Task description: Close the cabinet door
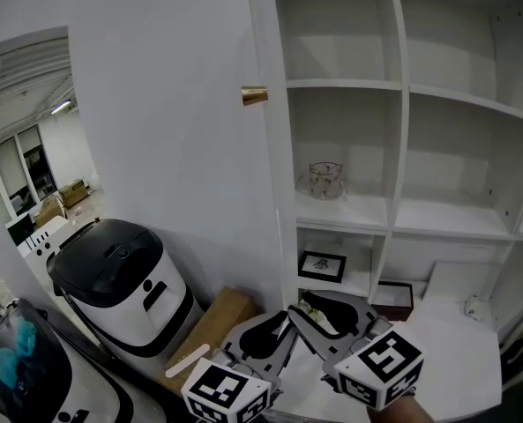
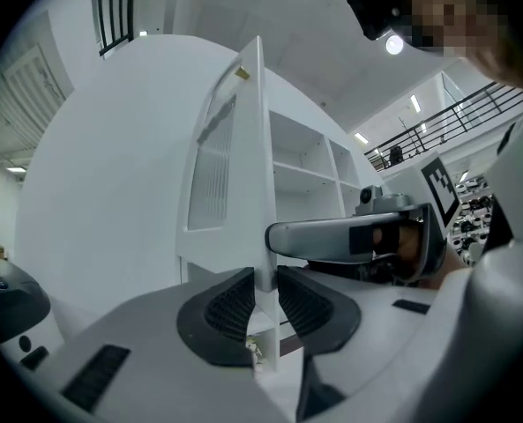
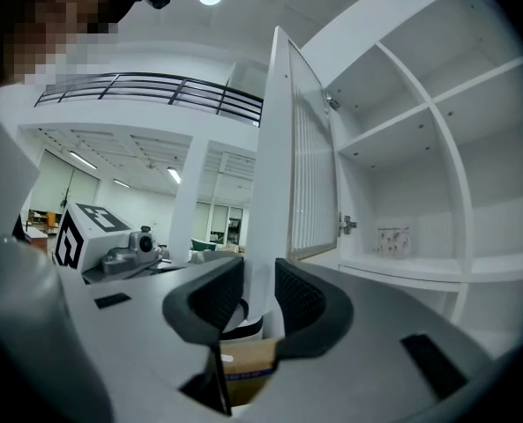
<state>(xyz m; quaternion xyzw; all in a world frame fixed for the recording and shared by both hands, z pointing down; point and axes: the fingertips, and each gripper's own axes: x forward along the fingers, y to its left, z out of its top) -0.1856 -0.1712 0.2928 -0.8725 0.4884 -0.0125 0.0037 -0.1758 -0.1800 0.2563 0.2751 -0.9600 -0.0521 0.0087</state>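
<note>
The white cabinet door [image 1: 265, 174] stands open, its free edge turned towards me and a brass knob [image 1: 255, 95] on its outer face. In the left gripper view that door edge [image 2: 259, 166] runs down between the pads, and my left gripper [image 2: 263, 293] is shut on its lower corner. My right gripper [image 3: 259, 298] stands open astride the same door edge [image 3: 279, 148], pads close to both faces, with the slatted inner panel and hinges to its right. Low in the head view the left gripper [image 1: 279, 326] and right gripper [image 1: 318, 311] meet at the door's bottom corner.
The cabinet's shelves [image 1: 393, 86] hold a glass cup [image 1: 325, 181], a small framed picture [image 1: 323, 265] and a dark box [image 1: 393, 296]. A black-lidded white cooker [image 1: 120, 280] and a cardboard box [image 1: 212, 324] stand left of the door.
</note>
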